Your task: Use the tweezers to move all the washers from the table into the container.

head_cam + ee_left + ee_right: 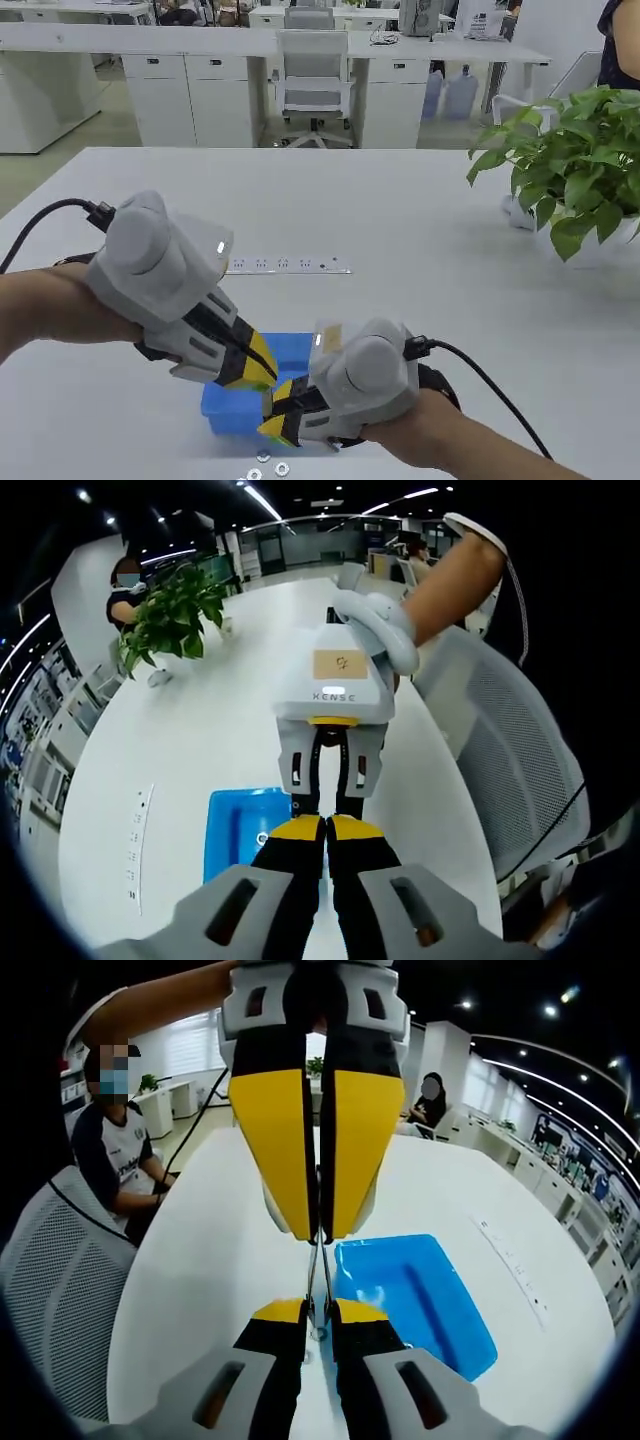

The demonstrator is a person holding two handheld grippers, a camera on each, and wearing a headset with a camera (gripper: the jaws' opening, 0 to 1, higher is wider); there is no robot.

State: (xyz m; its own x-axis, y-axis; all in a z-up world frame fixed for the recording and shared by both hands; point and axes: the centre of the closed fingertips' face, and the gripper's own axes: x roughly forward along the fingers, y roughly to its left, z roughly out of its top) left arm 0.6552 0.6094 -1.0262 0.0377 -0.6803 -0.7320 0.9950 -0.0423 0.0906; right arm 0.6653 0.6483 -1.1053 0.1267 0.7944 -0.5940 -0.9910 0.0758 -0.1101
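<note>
Now left tongs (318, 1232) and right tongs (318, 1308) both clamp the thin metal tweezers (316, 1270); an uneven squeeze might twist them, missing the small silver washers (268, 466).

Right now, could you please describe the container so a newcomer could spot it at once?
On the white workbench, find the power strip lying flat. Just nearer the person sits the blue tray: open-topped and bright, unlike the tiny silver washers beside it.

An open office, with long white desks (200, 42) and a swivel chair (313, 80)
</note>
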